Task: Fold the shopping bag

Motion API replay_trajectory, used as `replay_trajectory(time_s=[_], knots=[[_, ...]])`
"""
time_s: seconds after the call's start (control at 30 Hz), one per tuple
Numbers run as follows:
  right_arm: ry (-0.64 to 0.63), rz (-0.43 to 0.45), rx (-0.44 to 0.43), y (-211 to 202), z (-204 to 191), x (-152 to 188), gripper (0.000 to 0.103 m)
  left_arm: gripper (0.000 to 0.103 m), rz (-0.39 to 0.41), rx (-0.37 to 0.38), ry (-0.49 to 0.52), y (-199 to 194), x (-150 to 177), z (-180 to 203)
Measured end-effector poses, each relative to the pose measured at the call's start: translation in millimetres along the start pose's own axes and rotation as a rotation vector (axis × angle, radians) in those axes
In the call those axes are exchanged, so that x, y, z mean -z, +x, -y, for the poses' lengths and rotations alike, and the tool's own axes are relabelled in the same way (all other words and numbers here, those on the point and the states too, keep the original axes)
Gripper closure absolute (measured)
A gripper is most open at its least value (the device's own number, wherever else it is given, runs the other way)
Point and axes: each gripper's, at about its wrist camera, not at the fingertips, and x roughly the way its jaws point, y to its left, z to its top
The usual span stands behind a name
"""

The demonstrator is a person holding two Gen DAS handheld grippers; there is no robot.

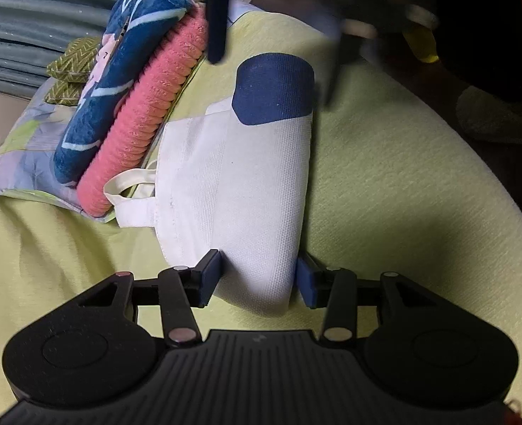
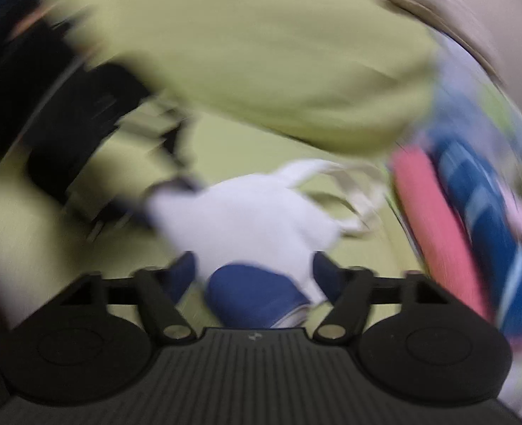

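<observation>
- Left wrist view: the white woven fabric shopping bag with a navy blue patch (image 1: 261,184) lies folded into a long strip on the pale yellow-green bedsheet (image 1: 384,184), running from 6 o'clock up toward 12 o'clock.
- The left gripper (image 1: 257,281) straddles the bag's near end, its blue-padded fingers (image 1: 209,278) spread wide on either side and released, not pinching the cloth.
- The bag's cream handle loops (image 1: 130,191) trail out at 9 o'clock, touching a rolled pink knitted towel (image 1: 147,117), which lies against a folded navy patterned blanket (image 1: 119,85).
- Right wrist view, heavily blurred: the right gripper (image 2: 255,276) frames the navy patch end (image 2: 253,301) at 6 o'clock, fingers spread apart, with no grasp visible.
</observation>
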Motion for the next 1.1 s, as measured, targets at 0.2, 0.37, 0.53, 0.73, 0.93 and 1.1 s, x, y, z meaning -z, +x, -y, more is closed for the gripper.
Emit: replay_trajectory(time_s=[0.2, 0.37, 0.53, 0.73, 0.93, 1.1], knots=[[-0.589, -0.003, 0.158, 24.8, -42.2, 40.7, 0.036, 0.053, 0.029, 0.078, -0.046, 1.6, 5.5, -16.6], [-0.607, 0.066, 0.125, 42.8, -26.0, 51.6, 0.054, 0.051, 0.072, 0.161, -0.131, 8.8, 13.1, -38.4], [-0.378, 0.053, -0.036, 48.3, 9.5, 35.6, 0.055, 0.051, 0.089, 0.244, -0.225, 16.5, 16.2, -61.6], [-0.079, -0.005, -0.277, 43.7, 54.5, 14.3, 0.056, 0.053, 0.079, 0.396, -0.29, -4.4, 13.6, -67.1], [0.209, -0.071, -0.566, 32.4, 81.9, 25.8, 0.056, 0.052, 0.102, 0.47, -0.356, -19.1, 13.4, -60.6], [0.567, -0.135, -0.71, 63.5, 123.2, 35.4, 0.056, 0.052, 0.084, 0.454, -0.421, -2.3, 16.1, -69.5]])
